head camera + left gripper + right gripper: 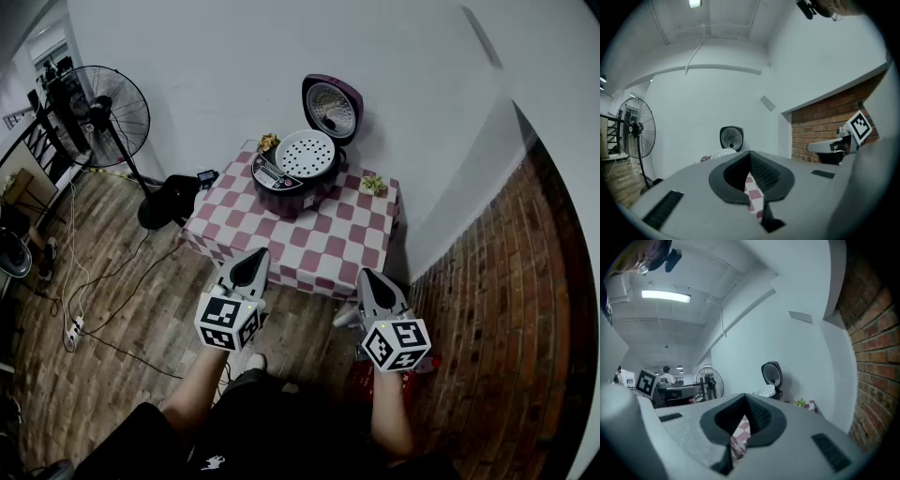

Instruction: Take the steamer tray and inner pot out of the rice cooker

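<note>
Nothing is out yet: steamer tray (307, 154) sits in the open rice cooker (286, 192) at twelve o'clock. Left gripper (255, 255) and right gripper (369, 277) are closed, empty.

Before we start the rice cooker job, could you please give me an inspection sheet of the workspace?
Surface: table under checked cloth.
Job's things: rice cooker, lid open; white steamer tray seated inside; inner pot not visible.
Clutter: small plant left of the cooker, second plant to its right.
Tongs: left tongs and right tongs shut, empty, short of the table.
Cables: cords on the floor, power strip at left.
Surroundings: standing fan left, brick wall right, wooden floor.
</note>
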`<state>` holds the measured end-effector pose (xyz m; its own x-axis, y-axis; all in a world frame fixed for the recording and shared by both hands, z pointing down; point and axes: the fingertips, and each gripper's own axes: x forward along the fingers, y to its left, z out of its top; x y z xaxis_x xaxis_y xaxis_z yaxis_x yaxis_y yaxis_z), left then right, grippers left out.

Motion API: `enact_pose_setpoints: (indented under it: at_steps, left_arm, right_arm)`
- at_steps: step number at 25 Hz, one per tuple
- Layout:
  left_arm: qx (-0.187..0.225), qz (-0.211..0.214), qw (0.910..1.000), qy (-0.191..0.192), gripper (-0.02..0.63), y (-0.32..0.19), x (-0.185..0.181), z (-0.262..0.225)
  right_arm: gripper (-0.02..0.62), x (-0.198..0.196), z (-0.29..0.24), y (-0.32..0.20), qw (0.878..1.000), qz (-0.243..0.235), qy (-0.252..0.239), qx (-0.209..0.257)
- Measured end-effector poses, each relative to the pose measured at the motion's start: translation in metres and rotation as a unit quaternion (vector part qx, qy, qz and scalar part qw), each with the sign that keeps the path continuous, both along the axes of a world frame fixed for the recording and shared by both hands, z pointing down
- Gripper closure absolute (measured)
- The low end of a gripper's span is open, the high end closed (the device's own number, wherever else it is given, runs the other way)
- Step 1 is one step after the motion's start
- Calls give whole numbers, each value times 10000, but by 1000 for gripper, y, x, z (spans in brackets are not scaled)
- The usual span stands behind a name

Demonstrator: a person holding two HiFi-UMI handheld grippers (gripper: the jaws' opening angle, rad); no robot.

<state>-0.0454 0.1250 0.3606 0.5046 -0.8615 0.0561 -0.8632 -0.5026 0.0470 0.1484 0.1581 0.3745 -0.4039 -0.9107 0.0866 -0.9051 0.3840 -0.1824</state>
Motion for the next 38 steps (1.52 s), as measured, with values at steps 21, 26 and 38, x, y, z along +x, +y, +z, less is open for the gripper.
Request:
enact_pose_setpoints:
  at_steps: [21,26,38]
  left_arm:
    - [107,65,9999,-21,603,-5,25,-9]
    - [110,52,9999,16,603,-12,26,-11]
    - [-40,113,9999,-42,603,-60,23,6]
  right_arm:
    - [592,14,-10,-5,9991,-276,-272,163]
    - [594,13,-9,-7,9989,-336,-266,196]
    - [594,15,0,-51,9999,-141,-66,34]
